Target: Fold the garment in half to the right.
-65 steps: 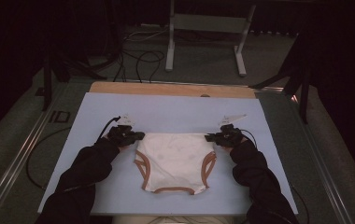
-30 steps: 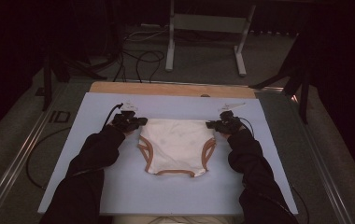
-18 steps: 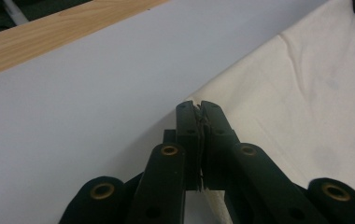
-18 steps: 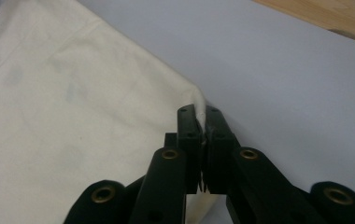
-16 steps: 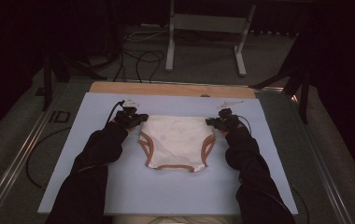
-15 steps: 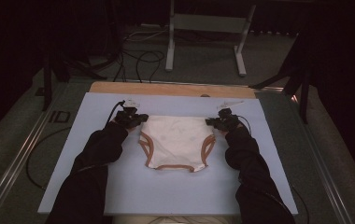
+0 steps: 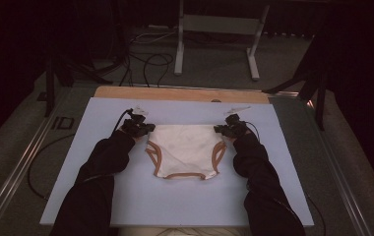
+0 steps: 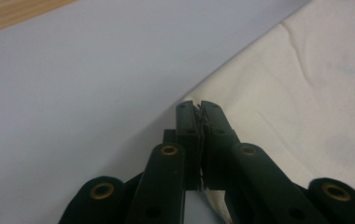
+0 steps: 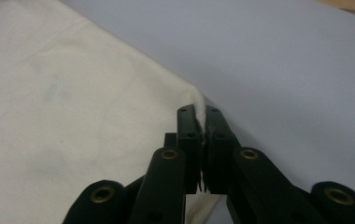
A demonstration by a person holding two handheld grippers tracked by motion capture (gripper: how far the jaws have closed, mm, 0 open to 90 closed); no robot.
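Cream cotton briefs with tan-trimmed leg holes (image 7: 185,150) lie flat toward the far edge of the pale blue mat (image 7: 101,196), having slid farther from the person. The left gripper (image 7: 143,129) and right gripper (image 7: 224,129) remain clamped on the waistband corners, likely straightening the garment.

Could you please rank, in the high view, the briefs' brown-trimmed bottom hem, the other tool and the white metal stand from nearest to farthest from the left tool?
Measured from the left tool, which grips the briefs' top left corner:
1. Brown-trimmed bottom hem, toward the person and a little to the right.
2. Right tool, across the waistband at the briefs' other top corner.
3. White metal stand, on the floor beyond the table's far edge.
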